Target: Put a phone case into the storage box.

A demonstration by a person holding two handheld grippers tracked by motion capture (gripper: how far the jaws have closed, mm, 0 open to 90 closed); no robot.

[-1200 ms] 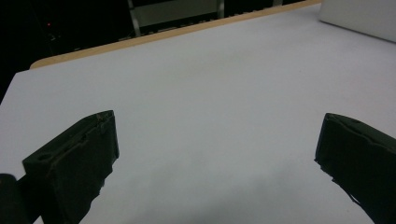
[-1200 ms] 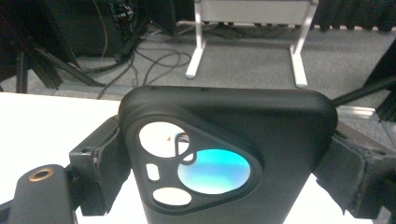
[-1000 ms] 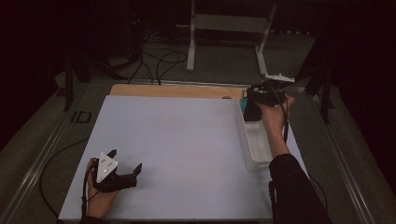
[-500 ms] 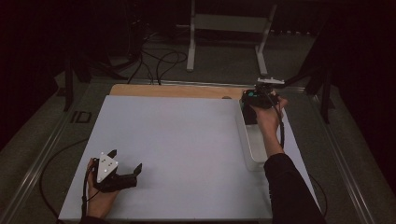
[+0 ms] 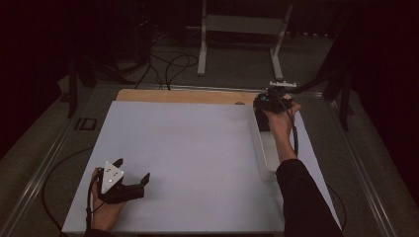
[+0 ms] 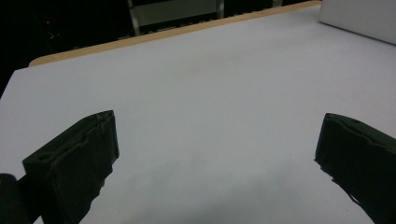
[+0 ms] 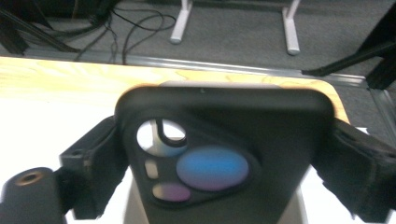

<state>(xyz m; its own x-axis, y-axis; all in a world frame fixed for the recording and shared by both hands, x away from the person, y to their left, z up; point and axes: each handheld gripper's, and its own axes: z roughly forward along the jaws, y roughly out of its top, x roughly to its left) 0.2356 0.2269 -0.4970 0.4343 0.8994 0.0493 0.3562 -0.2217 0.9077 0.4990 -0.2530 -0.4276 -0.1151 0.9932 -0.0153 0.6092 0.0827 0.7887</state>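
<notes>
1. The right gripper [image 7: 219,154] held a black phone case [image 7: 224,154] upright between its two fingers [image 7: 93,158], over the far end of the white tray [image 5: 267,153]; its jaws had just been opening.
2. Pads barely bearing on the case's edges could have let it slip and drop crooked into the tray.
3. The left gripper [image 6: 215,163] rested with fingers spread, nothing between them, on the white mat [image 6: 210,93].

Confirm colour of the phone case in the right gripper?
Black phone case, clearest in the right gripper view, between the right gripper jaws.
</notes>
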